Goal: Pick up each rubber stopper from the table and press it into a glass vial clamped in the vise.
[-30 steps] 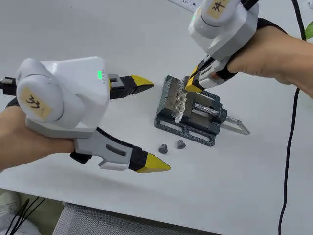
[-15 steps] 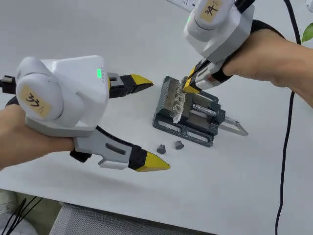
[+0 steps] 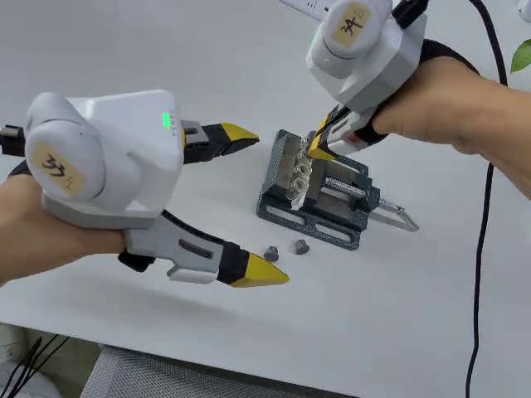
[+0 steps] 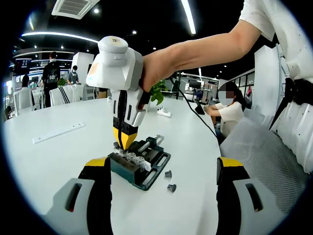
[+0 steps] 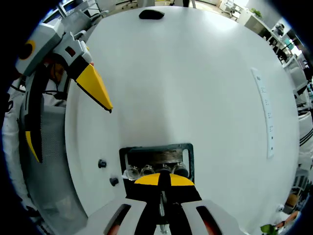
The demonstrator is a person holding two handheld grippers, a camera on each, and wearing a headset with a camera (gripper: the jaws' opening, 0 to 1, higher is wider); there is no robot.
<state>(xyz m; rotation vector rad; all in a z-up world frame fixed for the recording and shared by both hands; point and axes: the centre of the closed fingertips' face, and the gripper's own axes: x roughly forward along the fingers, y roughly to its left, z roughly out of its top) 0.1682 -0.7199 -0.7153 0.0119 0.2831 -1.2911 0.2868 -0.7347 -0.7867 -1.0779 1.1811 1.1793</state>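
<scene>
1. Pressing step: right gripper, jaws clenched, tips down at the vials in the vise.
2. Left gripper hangs released; two stoppers just beyond its lower jaw likely await pickup next.

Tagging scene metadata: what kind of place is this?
Probably an open-plan office or lab: long white tables, ceiling strip lights and an air vent, a person seated at a desk behind. The vise sits on one table.
</scene>
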